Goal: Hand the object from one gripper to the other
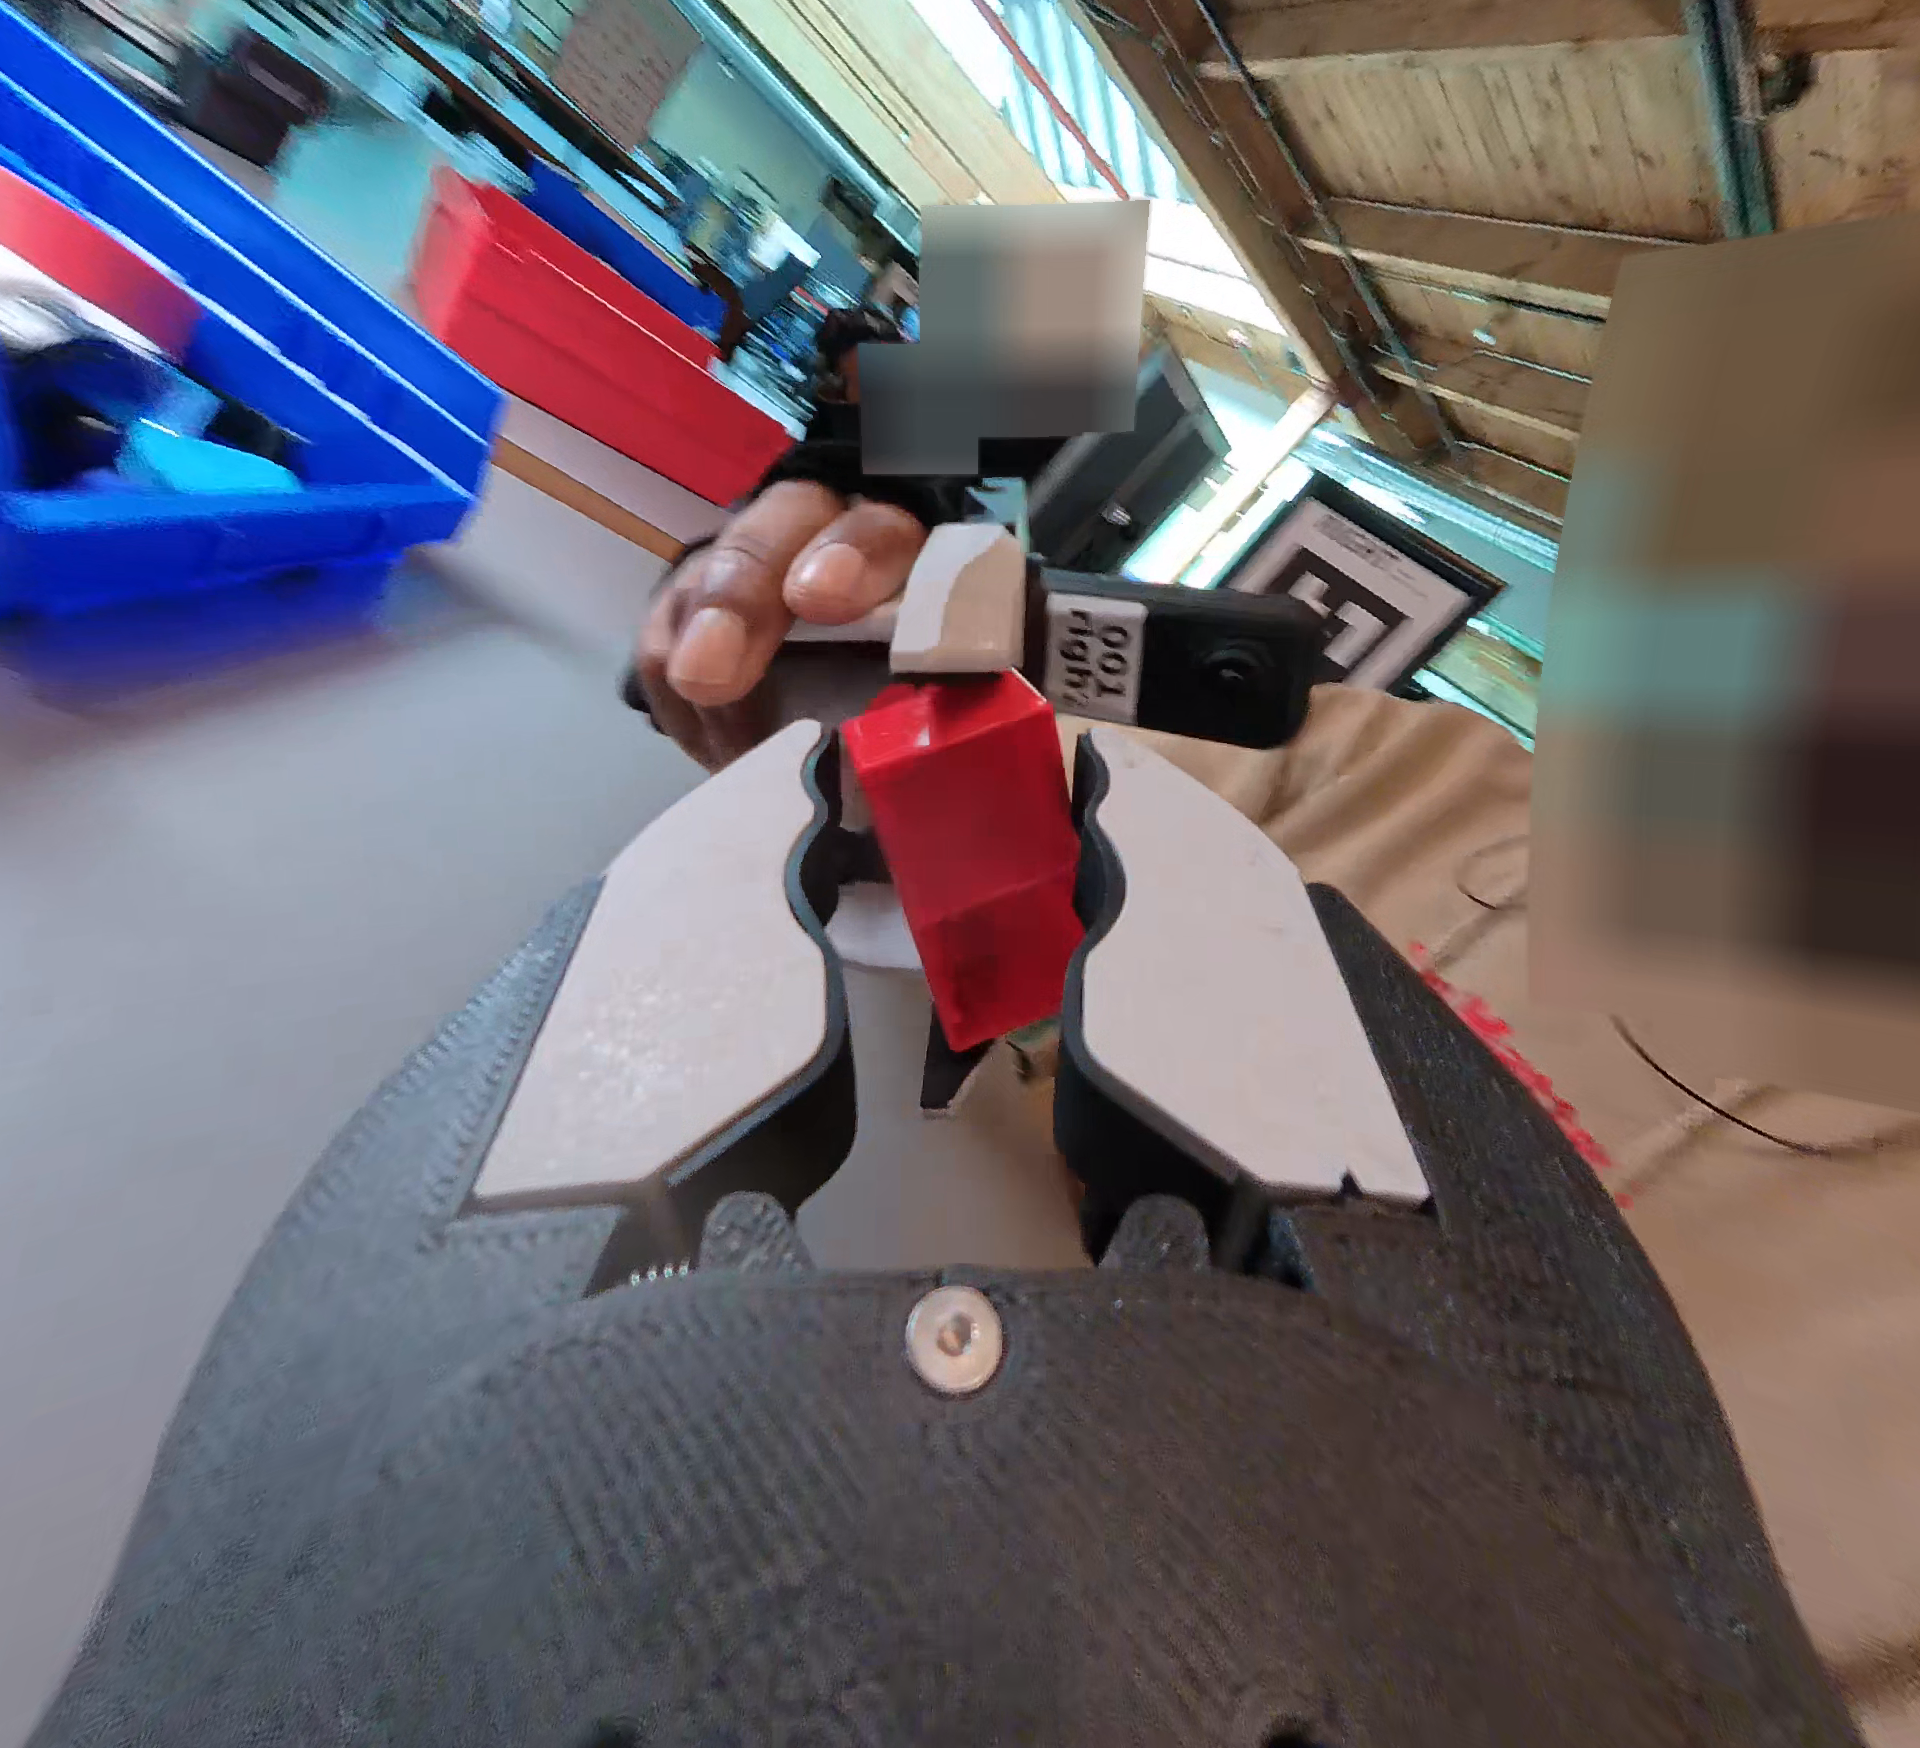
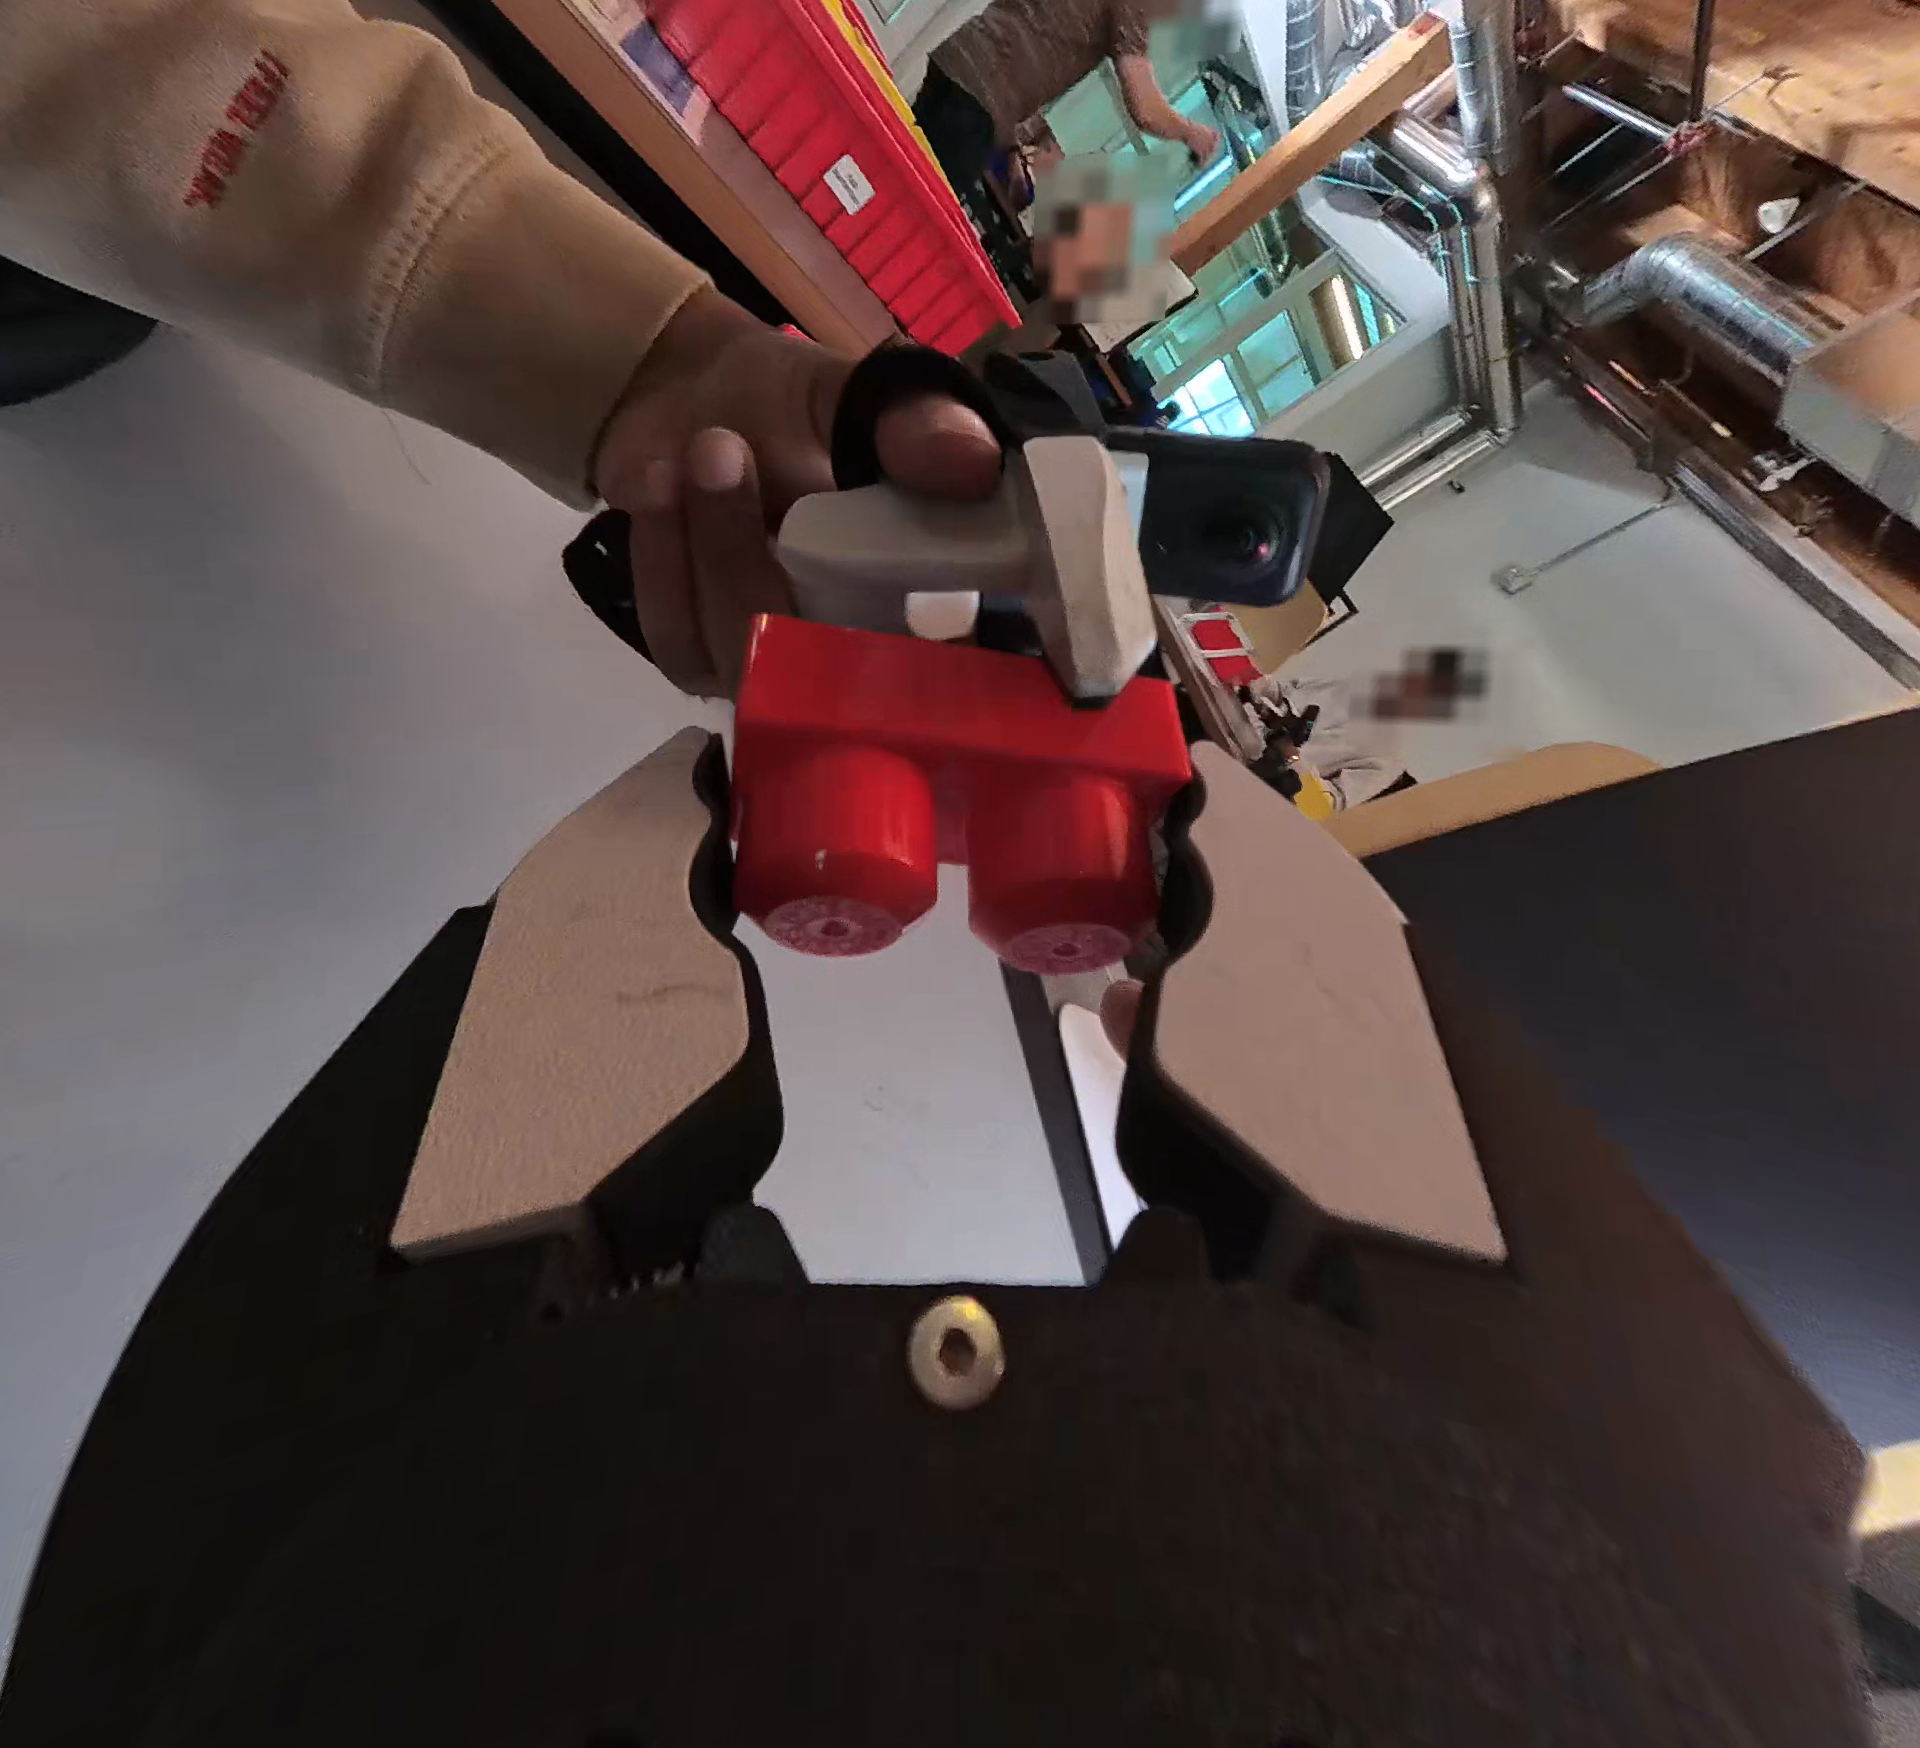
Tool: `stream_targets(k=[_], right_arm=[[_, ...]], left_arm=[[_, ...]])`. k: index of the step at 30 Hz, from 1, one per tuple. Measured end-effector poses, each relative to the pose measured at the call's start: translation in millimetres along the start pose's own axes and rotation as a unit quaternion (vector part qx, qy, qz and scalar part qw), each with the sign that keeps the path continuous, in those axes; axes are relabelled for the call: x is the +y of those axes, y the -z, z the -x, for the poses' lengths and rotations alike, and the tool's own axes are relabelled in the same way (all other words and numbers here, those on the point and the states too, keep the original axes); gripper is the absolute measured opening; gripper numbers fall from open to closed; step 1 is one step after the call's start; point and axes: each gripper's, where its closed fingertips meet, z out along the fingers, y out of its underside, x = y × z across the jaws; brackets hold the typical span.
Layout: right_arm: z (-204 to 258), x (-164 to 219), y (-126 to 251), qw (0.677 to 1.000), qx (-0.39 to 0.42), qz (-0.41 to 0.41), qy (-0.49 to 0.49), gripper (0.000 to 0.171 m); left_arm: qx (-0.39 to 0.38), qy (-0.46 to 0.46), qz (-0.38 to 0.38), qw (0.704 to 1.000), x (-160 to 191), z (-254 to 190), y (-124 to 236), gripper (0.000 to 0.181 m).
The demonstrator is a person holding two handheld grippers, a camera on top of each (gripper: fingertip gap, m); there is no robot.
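A red toy brick [image 1: 966, 857] with two round studs [image 2: 831, 825] is held in the air between both grippers. My left gripper [image 1: 951, 763] is closed around its narrow sides, with both fingertips against it. My right gripper [image 2: 951, 815] is shut on the brick's two ends. In the left wrist view one grey finger [image 1: 956, 618] of the right gripper presses the brick's top end. In the right wrist view a grey finger [image 2: 1086, 597] of the left gripper lies across the brick's upper face.
Blue bins [image 1: 260, 472] and a red bin [image 1: 582, 348] stand on the grey table at the left. A red bin [image 2: 831, 140] sits on a shelf behind. A beige sleeve [image 2: 364, 192] and a hand [image 1: 727, 618] hold the grippers. People stand far back [image 2: 1039, 57]. Only a small space, under 4 cm, lies between the two pairs of fingers.
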Motion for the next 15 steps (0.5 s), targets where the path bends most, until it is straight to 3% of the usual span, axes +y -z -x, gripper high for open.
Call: stream_targets(k=[5, 9, 11, 15], right_arm=[[-40.3, 44.1, 12.0, 0.992, 0.078, 0.096, 0.002, 0.08], [-63.1, 108.2, 27.2, 0.959, 0.135, 0.247, 0.034, 0.08], [-56.0, 125.1, 25.2, 0.953, 0.121, 0.278, -0.014, 0.08], [-30.1, 108.7, 14.0, 0.952, 0.023, 0.201, -0.231, 0.08]], left_arm=[[-0.177, -0.071, -0.056, 0.98, -28.6, 28.7, 24.6, 0.047], [-0.343, -0.19, -0.049, 0.919, -42.3, 44.7, 35.0, 0.048], [-0.388, -0.273, -0.001, 0.88, -37.4, 47.5, 28.8, 0.052], [-0.381, -0.422, 0.092, 0.818, -18.0, 42.6, 10.2, 0.059]])
